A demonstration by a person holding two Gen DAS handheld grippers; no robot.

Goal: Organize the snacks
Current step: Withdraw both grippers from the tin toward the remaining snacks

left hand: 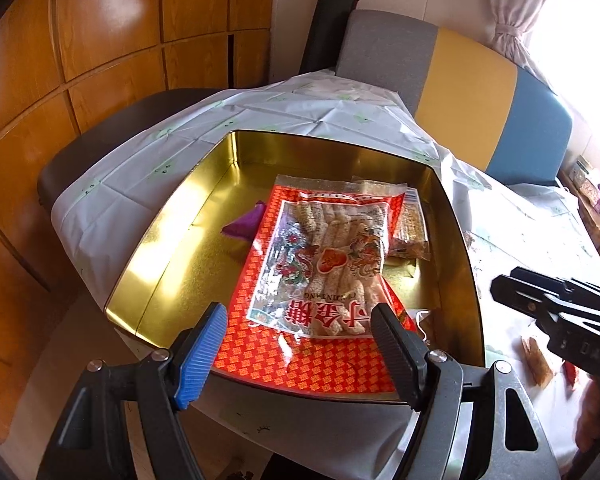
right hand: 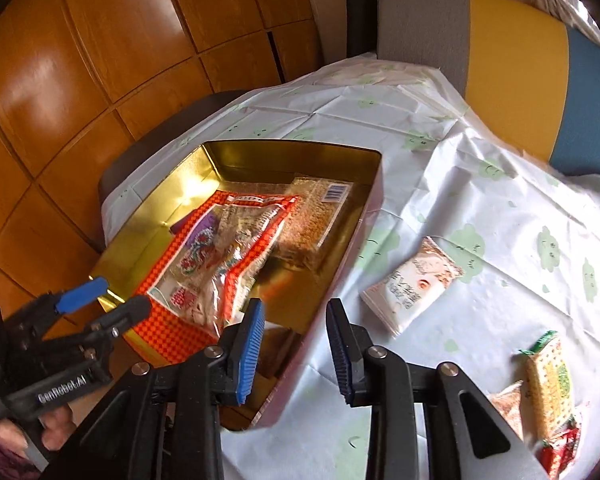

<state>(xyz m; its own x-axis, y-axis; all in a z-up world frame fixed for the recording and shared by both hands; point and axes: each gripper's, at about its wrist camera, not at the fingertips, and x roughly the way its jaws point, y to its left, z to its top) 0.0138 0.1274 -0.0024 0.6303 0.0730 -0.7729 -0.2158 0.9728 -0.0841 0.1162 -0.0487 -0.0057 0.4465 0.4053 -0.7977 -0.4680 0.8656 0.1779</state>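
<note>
A gold tin box point(left hand: 172, 216) point(right hand: 204, 160) stands on the table. In it lie a large red and clear snack bag point(left hand: 324, 264) point(right hand: 220, 256), a purple packet point(left hand: 246, 222) point(right hand: 198, 226) and a clear packet of brown snacks point(left hand: 412, 228) point(right hand: 320, 216). My left gripper point(left hand: 300, 344) point(right hand: 112, 296) is open and empty just above the bag's near end. My right gripper point(right hand: 296, 344) point(left hand: 512, 292) is open and empty over the tin's right wall. A white snack packet point(right hand: 412, 284), a yellow-green packet point(right hand: 548, 388) and a small red one point(right hand: 556, 448) lie on the tablecloth to the right.
The table has a white cloth with green cloud prints point(right hand: 480, 184). A grey, yellow and blue chair back point(left hand: 472, 80) point(right hand: 508, 52) stands behind it. Wooden cabinet panels point(left hand: 80, 60) fill the left. A brown snack point(left hand: 536, 364) lies right of the tin.
</note>
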